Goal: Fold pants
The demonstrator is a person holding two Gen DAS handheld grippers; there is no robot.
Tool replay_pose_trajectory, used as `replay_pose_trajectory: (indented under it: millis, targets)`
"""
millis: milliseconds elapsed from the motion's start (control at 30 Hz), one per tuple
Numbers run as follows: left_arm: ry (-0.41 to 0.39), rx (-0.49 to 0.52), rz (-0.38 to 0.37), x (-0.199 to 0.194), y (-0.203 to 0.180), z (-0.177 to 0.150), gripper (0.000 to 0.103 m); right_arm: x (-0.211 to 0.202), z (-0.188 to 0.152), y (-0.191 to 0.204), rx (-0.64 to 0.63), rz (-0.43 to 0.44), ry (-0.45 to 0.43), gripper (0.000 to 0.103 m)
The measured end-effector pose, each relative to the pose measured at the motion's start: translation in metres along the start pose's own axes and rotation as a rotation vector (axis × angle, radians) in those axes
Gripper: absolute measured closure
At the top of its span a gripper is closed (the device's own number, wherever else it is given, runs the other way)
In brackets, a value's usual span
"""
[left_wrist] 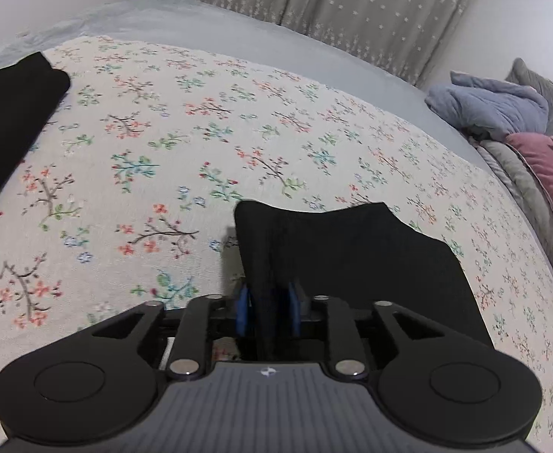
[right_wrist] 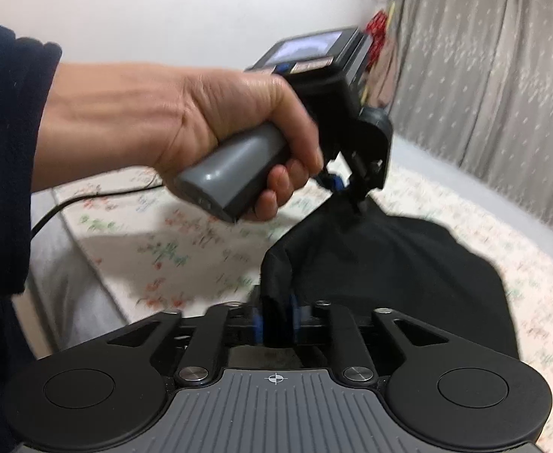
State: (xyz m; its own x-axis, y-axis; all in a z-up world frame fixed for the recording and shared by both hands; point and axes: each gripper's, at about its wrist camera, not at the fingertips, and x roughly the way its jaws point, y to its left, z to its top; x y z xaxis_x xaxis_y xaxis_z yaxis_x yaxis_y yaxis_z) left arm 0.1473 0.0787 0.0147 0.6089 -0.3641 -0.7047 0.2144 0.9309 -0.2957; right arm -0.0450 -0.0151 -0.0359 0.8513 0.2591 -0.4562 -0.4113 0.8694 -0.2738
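Two grippers (left_wrist: 268,311) (right_wrist: 276,321), one black pants (left_wrist: 352,256), two pillows (left_wrist: 491,102), one curtain (left_wrist: 344,11)

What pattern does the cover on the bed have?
Small floral sprigs, red, blue and green on cream: the bed cover shows best in the left wrist view.

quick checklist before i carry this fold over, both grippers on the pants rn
1. Left gripper clamped on the black pants: ok, fabric sits between the blue pads.
2. Right gripper clamped on the pants: ok, fabric bunched between its pads.
3. Held edge lifted off the floral cover: ok in the right wrist view.
4. Edge taut between grippers: not ok, it sags there.
5. Landing area: cannot tell; another black piece lies at far left.
6. Cable away from the pants: ok.
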Motion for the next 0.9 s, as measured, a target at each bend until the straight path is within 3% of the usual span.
replay_pose_trajectory:
  millis: [133,200,300,500,667,767,900]
  targets:
    - [-0.024,-0.026,0.054,-0.014,0.011,0.001,0.074,-0.017,-0.002,-0.013,0.073,0.126,0.007,0.059]
    - [-0.063,-0.037,0.067,-0.03,0.013,0.002,0.074,-0.031,-0.003,-0.022,0.102,0.213,0.0,0.057]
    - [-0.122,-0.036,0.039,-0.055,0.01,0.001,0.074,-0.054,-0.002,-0.039,0.112,0.251,-0.03,0.057]
    - [-0.146,-0.04,-0.103,-0.084,-0.018,-0.021,0.074,-0.066,-0.003,-0.085,0.16,0.101,-0.062,0.059]
    - [-0.124,0.094,-0.151,-0.087,-0.064,-0.046,0.074,-0.053,-0.019,-0.132,0.295,-0.034,-0.014,0.068]
    - [-0.076,0.155,-0.125,-0.074,-0.083,-0.063,0.072,-0.041,-0.03,-0.154,0.405,-0.057,0.042,0.068]
    - [0.068,0.13,0.029,-0.035,-0.082,-0.079,0.073,-0.018,-0.053,-0.165,0.483,-0.049,0.169,0.069]
